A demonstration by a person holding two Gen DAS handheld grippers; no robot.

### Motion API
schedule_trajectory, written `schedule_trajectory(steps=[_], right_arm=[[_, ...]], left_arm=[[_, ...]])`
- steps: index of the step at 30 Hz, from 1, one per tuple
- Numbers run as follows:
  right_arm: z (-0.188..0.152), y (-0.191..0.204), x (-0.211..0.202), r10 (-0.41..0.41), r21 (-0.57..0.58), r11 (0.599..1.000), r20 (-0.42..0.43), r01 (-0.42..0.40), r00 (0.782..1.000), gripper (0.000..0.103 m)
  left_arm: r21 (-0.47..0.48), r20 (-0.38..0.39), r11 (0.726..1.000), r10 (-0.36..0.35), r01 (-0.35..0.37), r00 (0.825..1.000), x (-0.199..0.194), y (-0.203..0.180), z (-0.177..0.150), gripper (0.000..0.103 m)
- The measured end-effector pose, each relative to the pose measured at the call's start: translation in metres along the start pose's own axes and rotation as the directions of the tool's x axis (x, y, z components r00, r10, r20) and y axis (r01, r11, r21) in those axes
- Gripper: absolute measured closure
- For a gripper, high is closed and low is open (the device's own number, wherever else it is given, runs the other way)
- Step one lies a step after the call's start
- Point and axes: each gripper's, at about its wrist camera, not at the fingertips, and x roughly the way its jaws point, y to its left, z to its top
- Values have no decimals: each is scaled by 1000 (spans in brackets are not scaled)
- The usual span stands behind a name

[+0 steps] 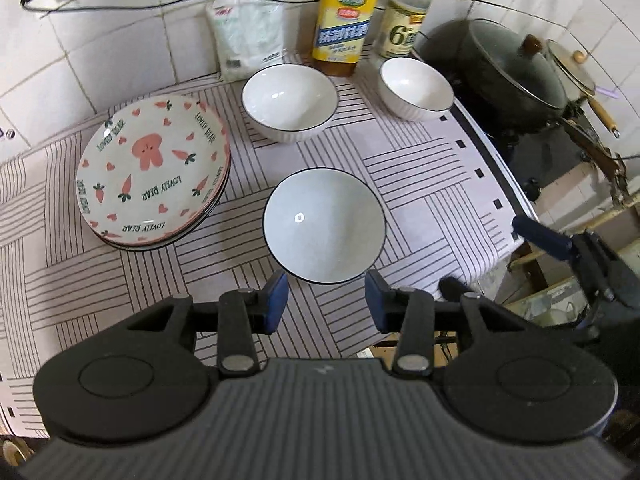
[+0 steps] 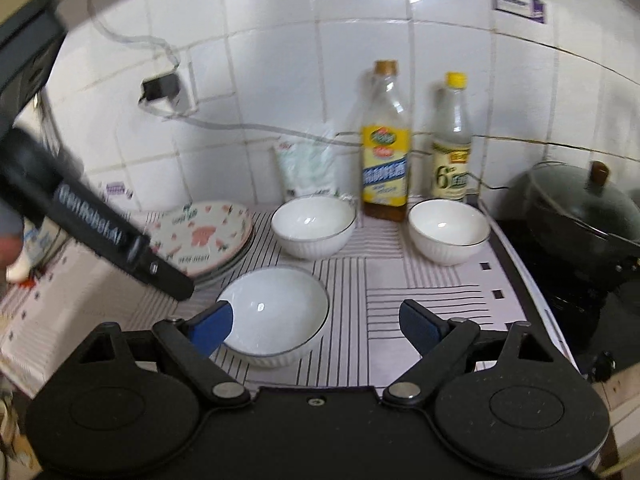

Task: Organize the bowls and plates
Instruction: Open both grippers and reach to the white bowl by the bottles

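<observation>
Just ahead of my left tongs (image 1: 327,301), between and slightly beyond their blue pads, sits the nearest white bowl (image 1: 324,225), upright on the striped cloth (image 1: 420,168), dark-rimmed, ribbed outside, with nothing in it. My left tongs hang above it partly spread, pinching nothing. My right tongs (image 2: 316,326) stand spread wide and bare too, the same bowl (image 2: 274,316) just past their left pad.

By my judgement the plates are done: the pink-patterned plates (image 1: 154,170), printed with carrots and hearts, lie stacked off to the left of my left tongs. The bowls are the step in hand. Two matching bowls stand apart farther out, one (image 1: 290,102) straight ahead and one (image 1: 416,88) to the right, near the yellow-labelled bottle (image 1: 344,36) and the pale-labelled bottle (image 1: 404,28) at the tiled wall.

Next, I reckon, one pair of tongs must come down over a bowl's rim, one pad inside and one outside, pinch firmly on the slick glaze, and lift it level to nest in another. A covered black pot (image 1: 516,76) waits far right, clear of the work.
</observation>
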Motion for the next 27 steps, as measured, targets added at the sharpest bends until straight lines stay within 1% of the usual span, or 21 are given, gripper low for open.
schedule_trajectory(steps=[4,6,10,13,15,20,22,24,27], right_arm=[[14,-9,-8,-32,27,999,25,32,999,12],[19,-17,-12,-41,49,998,39,39,998,14],[27,-36,-10,-56,101,994,58,50,997,15],[32,-57,1,-59,150,987,58,50,997,15],[33,-72,11,-51,186,982,52,41,997,17],[34,-107,42,-38,254,967,23,31,999,20],[33,-119,57,-49,257,966,14,44,999,22],[32,-128,71,-55,261,964,13,49,998,28],[31,-141,96,-80,264,962,24,71,996,31]], left_arm=[[29,7,1000,-10,10,1000,-7,-9,2,61],[39,14,999,-15,15,1000,-10,-13,6,59],[57,31,998,-27,25,999,-12,-23,20,57],[56,51,998,-43,40,998,-8,-30,37,57],[47,67,998,-54,51,996,-3,-36,49,57],[13,79,997,-80,80,994,20,-49,80,57],[-8,85,997,-72,73,994,33,-53,91,57],[-30,91,997,-63,66,994,48,-56,101,56],[-60,94,997,-48,53,994,72,-59,115,56]])
